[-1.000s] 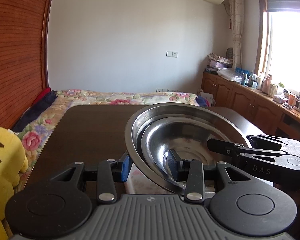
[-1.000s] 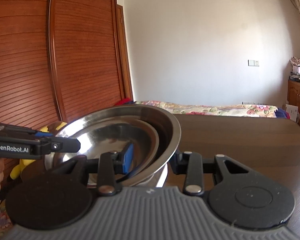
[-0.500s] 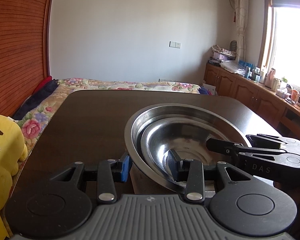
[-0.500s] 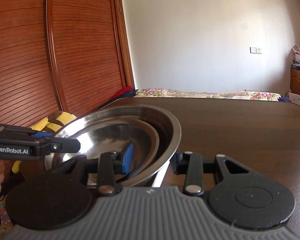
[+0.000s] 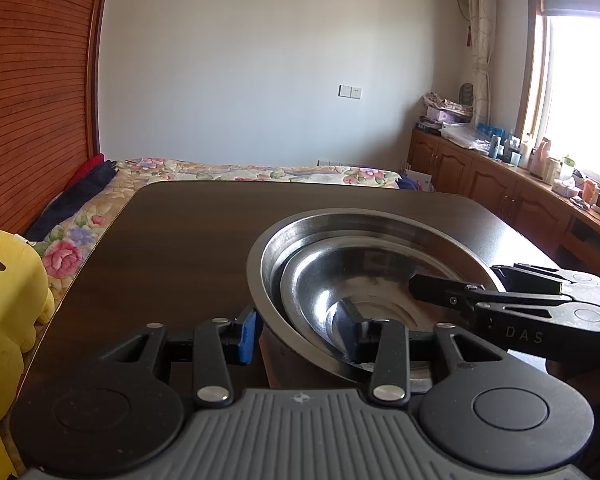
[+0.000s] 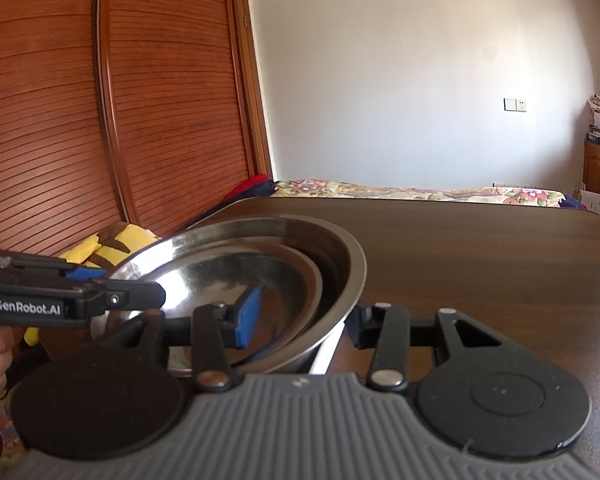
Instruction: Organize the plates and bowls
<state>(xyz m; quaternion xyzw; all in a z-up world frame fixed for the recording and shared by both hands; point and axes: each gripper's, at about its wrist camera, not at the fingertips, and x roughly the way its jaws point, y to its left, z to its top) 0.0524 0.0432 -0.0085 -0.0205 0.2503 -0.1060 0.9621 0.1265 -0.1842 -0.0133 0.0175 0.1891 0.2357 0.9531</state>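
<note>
- Two grippers share one load: nested steel bowls, a smaller bowl [image 5: 364, 280] sitting inside the larger bowl [image 5: 268, 256], held above the dark table [image 5: 180, 232].
- Left gripper [image 5: 304, 330]: jaws part-closed astride the near-left rim, blue pad outside the wall, other finger inside. Firm pinch or loose straddle: cannot tell.
- Right gripper [image 6: 304, 320]: same straddle on the opposite rim, blue pad inside, far finger outside; clamping force likewise unclear.
- Key relation: the stack lies between the two tools, right of the left one and left of the right one, with the rim tilted.
- Judgement: neither arm is nearer; lowering needs both to descend evenly, or the inner bowl may slide.
</note>
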